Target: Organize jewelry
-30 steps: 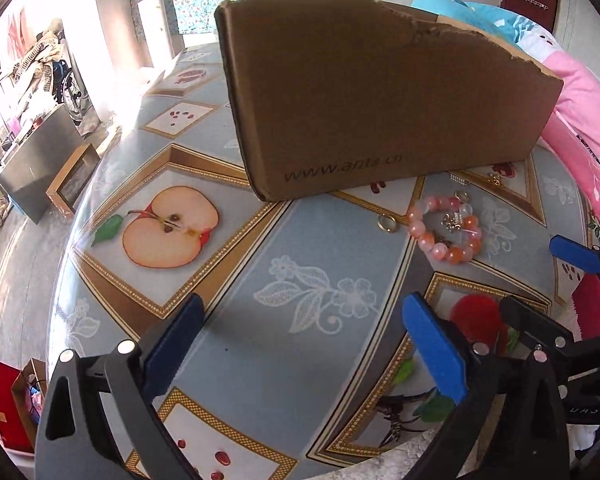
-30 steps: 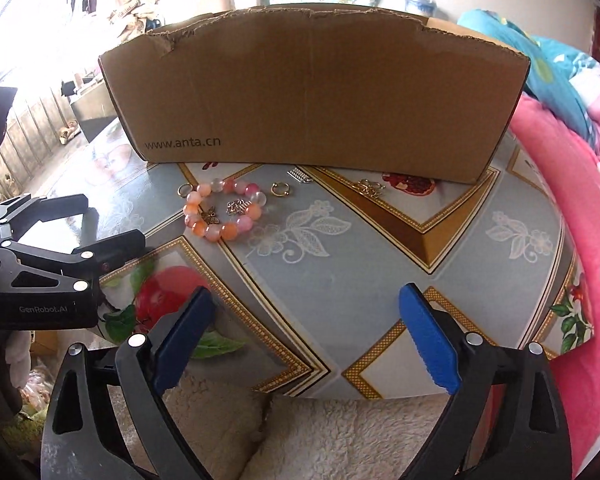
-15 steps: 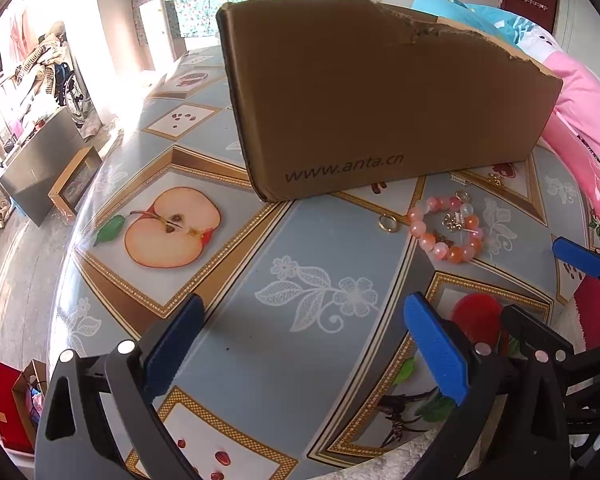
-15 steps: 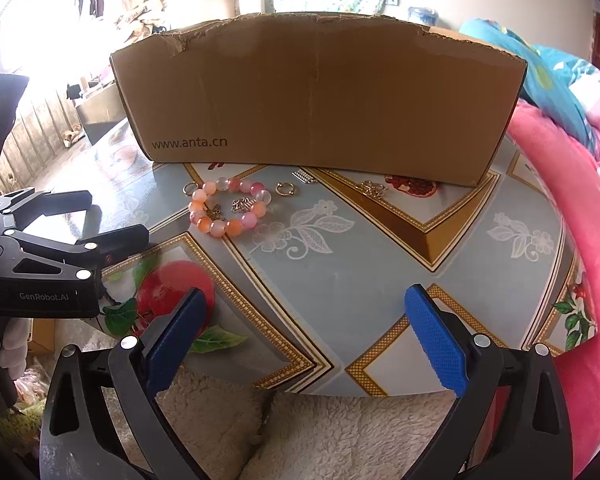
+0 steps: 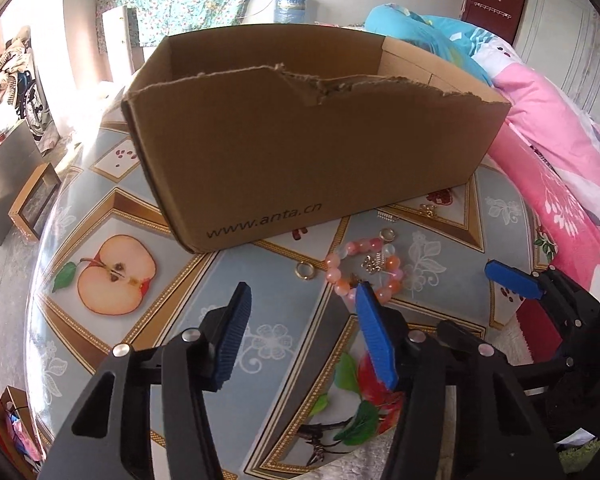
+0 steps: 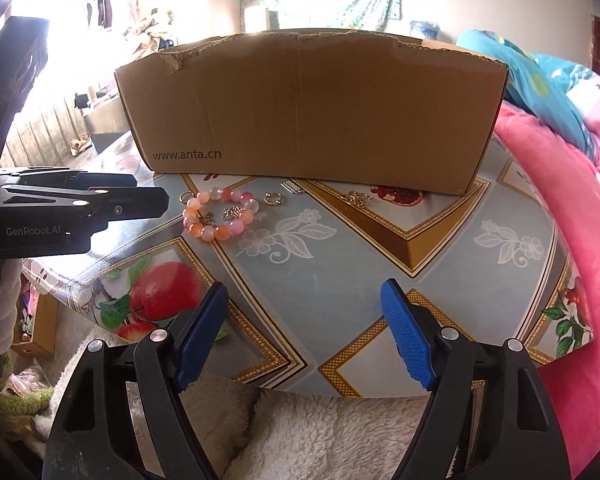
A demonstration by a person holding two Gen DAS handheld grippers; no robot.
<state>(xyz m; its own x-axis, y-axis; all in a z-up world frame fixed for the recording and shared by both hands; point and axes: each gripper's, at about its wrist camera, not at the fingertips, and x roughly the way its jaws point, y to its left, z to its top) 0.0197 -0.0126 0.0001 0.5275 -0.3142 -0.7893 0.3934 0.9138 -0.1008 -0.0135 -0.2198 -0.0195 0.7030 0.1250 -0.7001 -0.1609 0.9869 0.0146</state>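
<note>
Box [image 5: 300, 160] stood far on table [image 5: 172, 320], open-topped. Bracelet [image 6: 219, 216], rings and charms lay just before it. Both hand-held grippers, left [image 5: 300, 340] and right [image 6: 304, 336], spread, empty. Risk: small rings skidding on slick cloth.

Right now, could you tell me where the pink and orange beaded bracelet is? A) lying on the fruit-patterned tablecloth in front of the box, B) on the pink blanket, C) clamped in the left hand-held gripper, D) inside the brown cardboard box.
A: the pink and orange beaded bracelet lies flat on the fruit-patterned tablecloth, in front of the brown cardboard box, and both open hand-held grippers are empty.
</note>
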